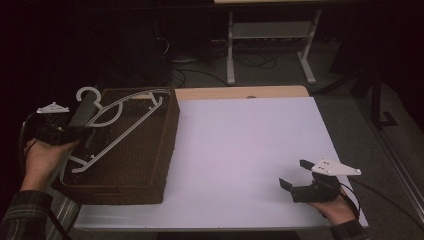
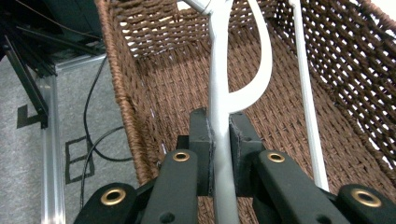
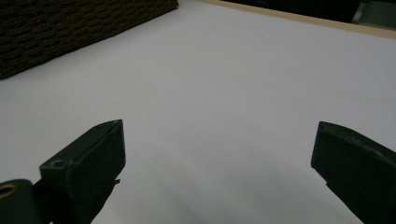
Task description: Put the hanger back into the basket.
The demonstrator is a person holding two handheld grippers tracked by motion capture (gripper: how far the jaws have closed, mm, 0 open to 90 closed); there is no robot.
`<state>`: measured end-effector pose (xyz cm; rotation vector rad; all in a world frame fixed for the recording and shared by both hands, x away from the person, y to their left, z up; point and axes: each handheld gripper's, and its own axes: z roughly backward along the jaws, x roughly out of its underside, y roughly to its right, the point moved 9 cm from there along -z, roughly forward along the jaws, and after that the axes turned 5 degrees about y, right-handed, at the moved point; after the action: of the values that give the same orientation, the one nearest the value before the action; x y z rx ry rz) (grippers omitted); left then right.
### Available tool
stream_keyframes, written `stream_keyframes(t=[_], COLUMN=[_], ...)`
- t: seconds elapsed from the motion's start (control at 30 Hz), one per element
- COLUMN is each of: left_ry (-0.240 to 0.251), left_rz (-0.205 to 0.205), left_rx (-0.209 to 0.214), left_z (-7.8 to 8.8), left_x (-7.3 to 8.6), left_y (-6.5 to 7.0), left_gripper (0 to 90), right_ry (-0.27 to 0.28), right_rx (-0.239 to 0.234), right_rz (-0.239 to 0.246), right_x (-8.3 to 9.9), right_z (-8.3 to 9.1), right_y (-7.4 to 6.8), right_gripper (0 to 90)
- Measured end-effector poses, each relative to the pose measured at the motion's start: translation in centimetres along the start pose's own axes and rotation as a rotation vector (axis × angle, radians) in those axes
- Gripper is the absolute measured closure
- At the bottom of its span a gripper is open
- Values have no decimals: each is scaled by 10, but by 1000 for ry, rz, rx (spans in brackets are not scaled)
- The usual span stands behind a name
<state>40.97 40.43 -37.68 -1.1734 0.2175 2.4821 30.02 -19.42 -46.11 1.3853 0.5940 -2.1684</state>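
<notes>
A white plastic clothes hanger (image 1: 117, 120) lies slanted across the top of a brown wicker basket (image 1: 150, 165) at the table's left. My left gripper (image 1: 82, 132) is at the basket's left rim, shut on the hanger. In the left gripper view the two black jaws press on the hanger's white bar (image 2: 219, 140), with the basket's woven inside (image 2: 177, 93) beyond it. My right gripper (image 1: 295, 175) rests near the table's front right corner, open, with nothing between its jaws. In the right gripper view its fingers (image 3: 88, 158) stand wide over the white tabletop (image 3: 210, 93).
The white table surface (image 1: 240, 150) spreads between the basket and the right hand. A wooden strip (image 1: 240, 92) runs along the far edge. Behind stands a white table frame (image 1: 270, 45) on a dark floor with cables. The basket's corner (image 3: 70, 28) appears in the right gripper view.
</notes>
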Motion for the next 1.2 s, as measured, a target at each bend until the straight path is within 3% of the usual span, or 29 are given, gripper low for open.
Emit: stream_keyframes(t=[0.5, 0.77, 0.97, 1.2], left_ry=[-80, -53, -23, 43], left_rz=[1, 19, 40, 48], left_rx=[18, 37, 42, 66], left_z=[-23, -21, -18, -11], left_x=[22, 20, 17, 1], left_y=[5, 7, 8, 26], left_gripper=[815, 787, 708, 485], right_ry=[-3, -4, -2, 0], right_rx=[1, 1, -1, -5], right_rz=[1, 2, 5, 3], right_x=[0, 0, 0, 0], right_z=[0, 0, 0, 0], right_y=[0, -1, -1, -1], right_gripper=[27, 27, 27, 27])
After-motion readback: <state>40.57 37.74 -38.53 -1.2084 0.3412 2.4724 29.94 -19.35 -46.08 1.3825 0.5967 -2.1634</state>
